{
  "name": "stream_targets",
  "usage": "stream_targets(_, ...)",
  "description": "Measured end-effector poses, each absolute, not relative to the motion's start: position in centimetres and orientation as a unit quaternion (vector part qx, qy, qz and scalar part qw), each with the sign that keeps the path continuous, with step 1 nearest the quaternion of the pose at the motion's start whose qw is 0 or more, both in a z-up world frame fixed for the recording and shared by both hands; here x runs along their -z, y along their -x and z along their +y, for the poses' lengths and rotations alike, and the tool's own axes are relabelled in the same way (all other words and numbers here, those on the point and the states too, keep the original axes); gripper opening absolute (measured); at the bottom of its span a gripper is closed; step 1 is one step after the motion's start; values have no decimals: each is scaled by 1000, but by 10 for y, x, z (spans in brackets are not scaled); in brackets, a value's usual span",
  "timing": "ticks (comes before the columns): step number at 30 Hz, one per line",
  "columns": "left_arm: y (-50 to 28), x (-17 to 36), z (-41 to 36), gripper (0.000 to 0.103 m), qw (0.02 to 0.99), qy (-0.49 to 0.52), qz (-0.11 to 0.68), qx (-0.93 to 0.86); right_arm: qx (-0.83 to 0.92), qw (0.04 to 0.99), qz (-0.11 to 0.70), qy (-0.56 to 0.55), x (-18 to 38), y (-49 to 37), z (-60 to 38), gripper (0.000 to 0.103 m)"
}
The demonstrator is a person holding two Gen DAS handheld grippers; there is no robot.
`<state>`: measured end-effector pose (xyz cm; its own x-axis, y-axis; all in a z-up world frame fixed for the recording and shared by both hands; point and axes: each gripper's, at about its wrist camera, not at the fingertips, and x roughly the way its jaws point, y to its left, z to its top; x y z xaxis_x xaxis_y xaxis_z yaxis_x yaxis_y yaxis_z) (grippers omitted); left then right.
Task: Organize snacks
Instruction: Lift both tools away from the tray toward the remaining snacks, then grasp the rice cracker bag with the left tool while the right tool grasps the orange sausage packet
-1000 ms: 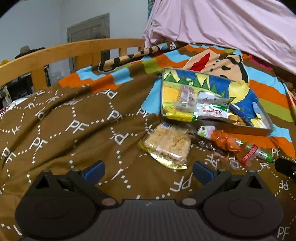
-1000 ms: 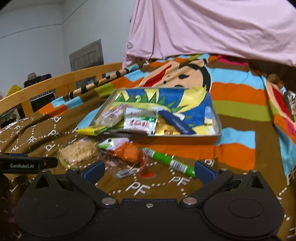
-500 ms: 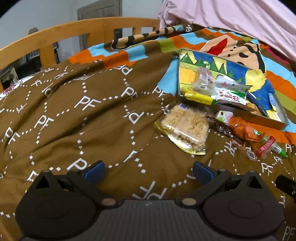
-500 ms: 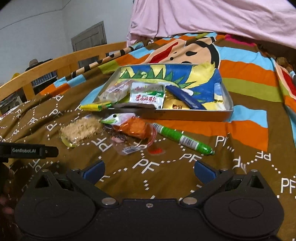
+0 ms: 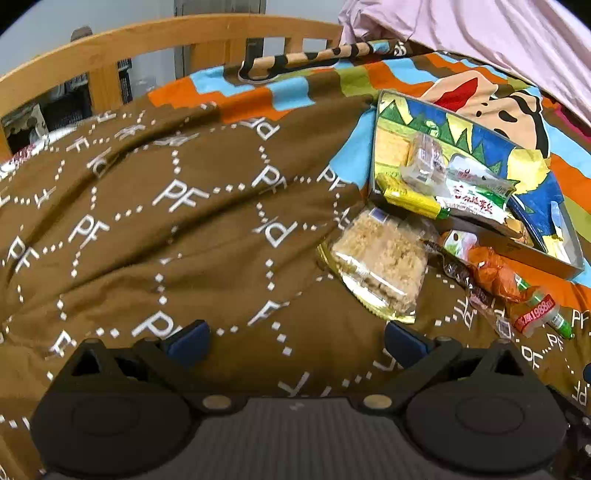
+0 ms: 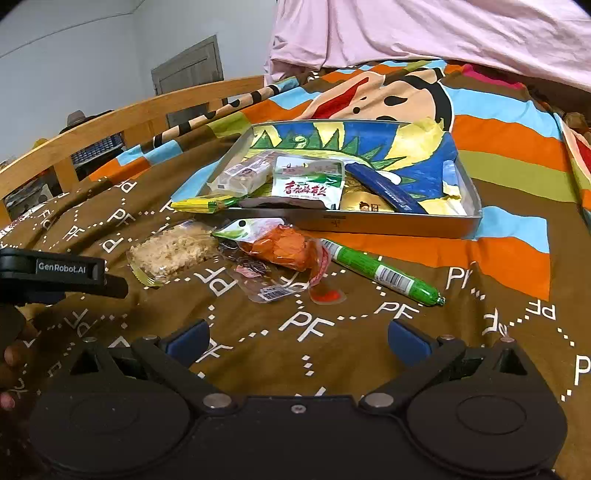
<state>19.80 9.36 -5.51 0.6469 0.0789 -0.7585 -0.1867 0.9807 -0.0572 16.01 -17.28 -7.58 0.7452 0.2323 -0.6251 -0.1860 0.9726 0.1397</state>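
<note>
A metal tray (image 6: 369, 223) (image 5: 532, 258) lined with a colourful drawing holds several snack packs, among them a white-and-green packet (image 6: 304, 184) (image 5: 474, 195). A yellow bar (image 6: 201, 204) (image 5: 410, 197) pokes over its near-left corner. Loose on the brown bedspread in front lie a clear pack of crumbly cake (image 6: 173, 251) (image 5: 376, 264), an orange pack (image 6: 284, 249) (image 5: 493, 273) and a green sausage stick (image 6: 380, 271). My right gripper (image 6: 297, 341) stands open, short of the loose snacks. My left gripper (image 5: 295, 339) is open too, near the cake pack, holding nothing.
A wooden bed rail (image 5: 155, 40) (image 6: 110, 129) runs along the far left. A pink sheet (image 6: 424, 29) hangs behind the tray. The left gripper's body (image 6: 55, 273) and a hand (image 6: 11, 354) show at the left of the right wrist view. Brown bedspread (image 5: 147, 240) spreads left.
Both grippers have tilted downward and pulled back a little, so the tray and snacks sit higher and further right in the left view. Nothing was grasped; the snacks have not moved.
</note>
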Motion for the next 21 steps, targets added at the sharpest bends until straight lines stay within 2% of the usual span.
stream_targets(12,-215,47,84,103,920,35,390,-13,-129,934,332,-17,82,-175,-179,102)
stream_targets(21,-242,49,77,103,917,-32,393,58,-165,932,324,3,87,-206,-183,102)
